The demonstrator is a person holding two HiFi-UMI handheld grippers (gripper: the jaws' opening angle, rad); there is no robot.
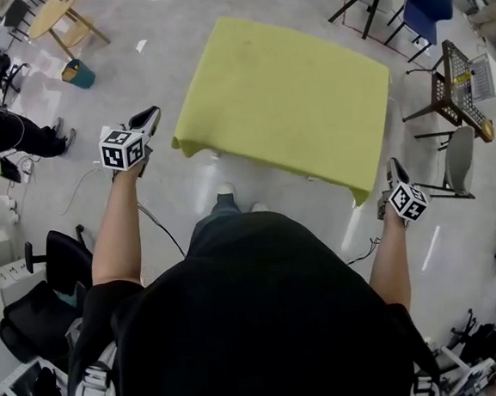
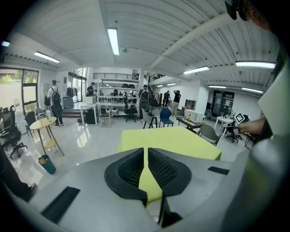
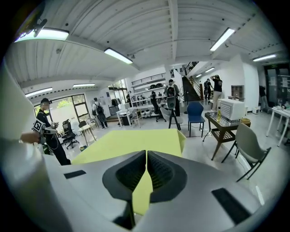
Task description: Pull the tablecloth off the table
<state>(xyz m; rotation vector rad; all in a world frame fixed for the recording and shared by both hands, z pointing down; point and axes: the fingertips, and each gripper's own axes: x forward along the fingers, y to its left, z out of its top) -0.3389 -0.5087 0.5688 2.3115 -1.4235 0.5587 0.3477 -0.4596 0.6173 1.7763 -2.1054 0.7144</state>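
A yellow-green tablecloth [image 1: 283, 103] covers the whole table and hangs over its edges. My left gripper [image 1: 149, 118] hangs in the air just left of the cloth's near left corner, apart from it. My right gripper [image 1: 392, 168] is just right of the near right corner, also off the cloth. In the left gripper view the jaws [image 2: 145, 150] are shut with nothing between them, and the tablecloth [image 2: 168, 139] lies ahead. The right gripper [image 3: 146, 153] is likewise shut and empty in its own view, with the tablecloth [image 3: 131, 142] beyond its tips.
A grey chair [image 1: 460, 161], a perforated side table [image 1: 456, 88] and a blue chair [image 1: 426, 9] stand right of the table. A teal bin [image 1: 77, 74] and a round wooden table [image 1: 55, 11] stand far left. A black office chair [image 1: 56, 270] and floor cables [image 1: 160, 226] are near my left.
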